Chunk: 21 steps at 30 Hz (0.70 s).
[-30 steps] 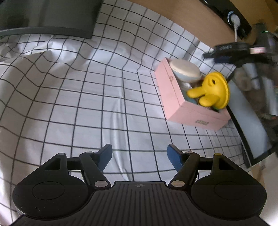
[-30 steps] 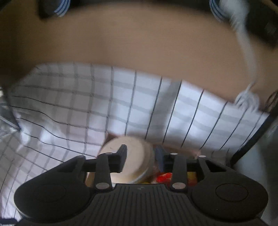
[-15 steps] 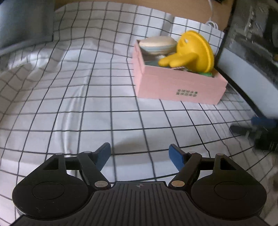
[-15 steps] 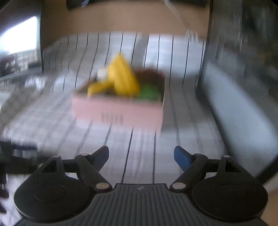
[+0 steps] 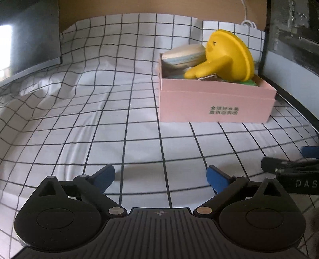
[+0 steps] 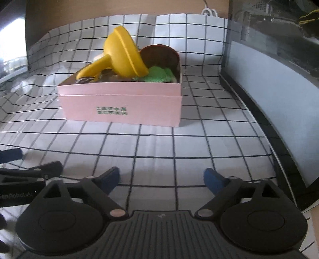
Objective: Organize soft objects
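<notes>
A pink box (image 5: 215, 103) stands on the checked cloth (image 5: 99, 119), also in the right wrist view (image 6: 121, 103). It holds a yellow soft toy (image 5: 225, 57) (image 6: 121, 57), a cream and blue round soft piece (image 5: 183, 54), a brown round piece (image 6: 161, 55) and a green piece (image 6: 159, 74). My left gripper (image 5: 160, 177) is open and empty, low over the cloth, well in front of the box. My right gripper (image 6: 161, 177) is open and empty, also in front of the box. Each gripper shows at the edge of the other's view (image 5: 289, 171) (image 6: 30, 169).
A dark screen (image 5: 30, 39) stands at the left. A dark case with a grey panel (image 6: 269, 79) runs along the right of the cloth. A brown wall (image 5: 159, 6) with a white cable (image 6: 208, 11) is behind.
Both grippers have pulled back from the box and come down low over the cloth. The right gripper, earlier right above the box, has opened wide.
</notes>
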Motion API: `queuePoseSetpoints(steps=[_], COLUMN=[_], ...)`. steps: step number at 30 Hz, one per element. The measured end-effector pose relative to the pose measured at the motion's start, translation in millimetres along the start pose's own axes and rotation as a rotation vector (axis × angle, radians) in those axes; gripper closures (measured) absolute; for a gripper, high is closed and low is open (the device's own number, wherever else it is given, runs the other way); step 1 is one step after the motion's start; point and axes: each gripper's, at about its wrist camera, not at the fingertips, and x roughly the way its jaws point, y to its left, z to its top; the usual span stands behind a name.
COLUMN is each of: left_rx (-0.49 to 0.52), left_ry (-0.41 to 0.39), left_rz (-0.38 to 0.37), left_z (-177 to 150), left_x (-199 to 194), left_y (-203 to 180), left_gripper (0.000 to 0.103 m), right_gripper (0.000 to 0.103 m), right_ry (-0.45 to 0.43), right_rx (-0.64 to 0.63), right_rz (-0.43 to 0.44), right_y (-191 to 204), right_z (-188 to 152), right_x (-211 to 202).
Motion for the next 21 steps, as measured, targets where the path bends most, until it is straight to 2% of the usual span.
queuePoseSetpoints(steps=[1, 4, 9, 21], left_rx=[-0.002, -0.006, -0.002, -0.001], left_ry=[-0.005, -0.026, -0.034, -0.032], left_rz=[0.004, 0.013, 0.007, 0.003], left_z=[0.5, 0.1, 0.1, 1.9], left_x=[1.2, 3.2, 4.1, 8.9], left_y=[0.1, -2.1, -1.2, 0.0], left_gripper=[0.002, 0.002, 0.002, 0.001], right_gripper=[0.0, 0.0, 0.0, 0.0], right_ry=[-0.005, -0.014, -0.074, -0.074], right_rx=[0.0, 0.015, 0.018, 0.02], right_rz=[-0.014, 0.027, 0.024, 0.023], right_y=[-0.4, -8.8, -10.9, -9.8], right_z=[-0.1, -0.1, -5.9, -6.2], right_x=[2.7, 7.4, 9.4, 8.9])
